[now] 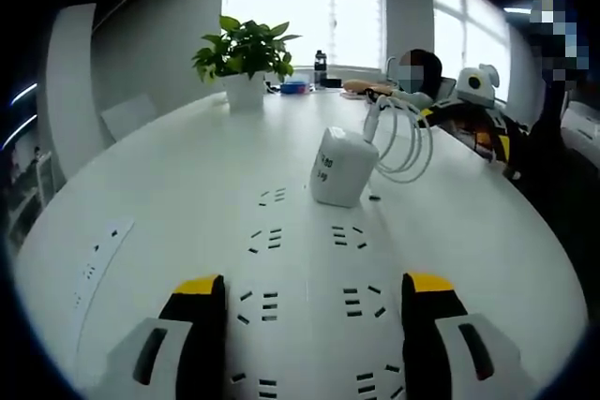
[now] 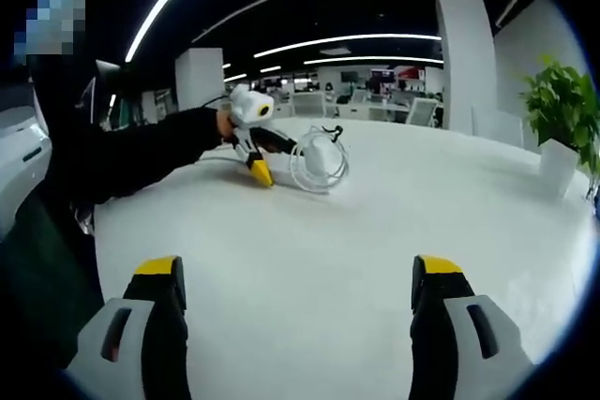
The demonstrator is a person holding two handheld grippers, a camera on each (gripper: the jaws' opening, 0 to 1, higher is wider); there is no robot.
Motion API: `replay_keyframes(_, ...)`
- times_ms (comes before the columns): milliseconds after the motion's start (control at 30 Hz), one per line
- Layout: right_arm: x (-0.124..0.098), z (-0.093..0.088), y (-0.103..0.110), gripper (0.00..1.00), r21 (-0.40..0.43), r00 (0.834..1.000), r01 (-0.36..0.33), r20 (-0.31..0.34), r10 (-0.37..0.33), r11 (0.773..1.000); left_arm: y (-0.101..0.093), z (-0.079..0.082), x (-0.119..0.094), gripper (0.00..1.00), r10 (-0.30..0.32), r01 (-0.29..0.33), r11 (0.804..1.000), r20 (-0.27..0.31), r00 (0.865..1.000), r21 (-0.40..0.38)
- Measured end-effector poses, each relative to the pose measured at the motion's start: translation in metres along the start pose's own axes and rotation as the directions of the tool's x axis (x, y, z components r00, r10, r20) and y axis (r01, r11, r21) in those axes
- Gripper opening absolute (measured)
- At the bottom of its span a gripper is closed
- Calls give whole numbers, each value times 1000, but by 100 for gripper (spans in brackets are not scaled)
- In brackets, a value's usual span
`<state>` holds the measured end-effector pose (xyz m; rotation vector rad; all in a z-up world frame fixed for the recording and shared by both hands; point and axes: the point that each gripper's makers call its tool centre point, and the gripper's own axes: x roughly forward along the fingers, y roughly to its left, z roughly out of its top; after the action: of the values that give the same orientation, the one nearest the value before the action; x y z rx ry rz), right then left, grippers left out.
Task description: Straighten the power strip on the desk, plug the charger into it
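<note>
A white power strip (image 1: 305, 269) with several rows of sockets runs away from me between my left gripper's (image 1: 314, 284) wide-open, yellow-tipped jaws. At its far end stands the white charger (image 1: 340, 167), slightly tilted; whether its prongs are seated I cannot tell. Its white cable (image 1: 410, 142) lies coiled just behind it. In the right gripper view my right gripper (image 2: 298, 270) is open over bare desk, nothing between its jaws. Farther off there, the charger (image 2: 317, 153) and its coil sit beside the left gripper (image 2: 258, 169), held by a dark-sleeved arm. The right gripper (image 1: 478, 87) is visible at the desk's far right.
A potted plant (image 1: 244, 55) in a white pot stands at the desk's far side, with a bottle (image 1: 321, 68) and small items behind it. A flat white panel (image 1: 101, 252) lies at the left. The plant (image 2: 561, 114) is at the right of the right gripper view. A person sits beyond the desk.
</note>
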<state>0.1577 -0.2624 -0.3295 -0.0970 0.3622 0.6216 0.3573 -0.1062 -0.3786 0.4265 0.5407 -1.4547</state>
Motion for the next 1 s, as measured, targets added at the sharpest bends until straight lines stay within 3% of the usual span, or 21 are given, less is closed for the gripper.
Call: replay_keyframes(1000, 0, 5, 13, 100, -15, 1000, -9, 5, 9, 1000, -24, -16, -23, 78, -1, 1, 1000, 15, 1000, -5)
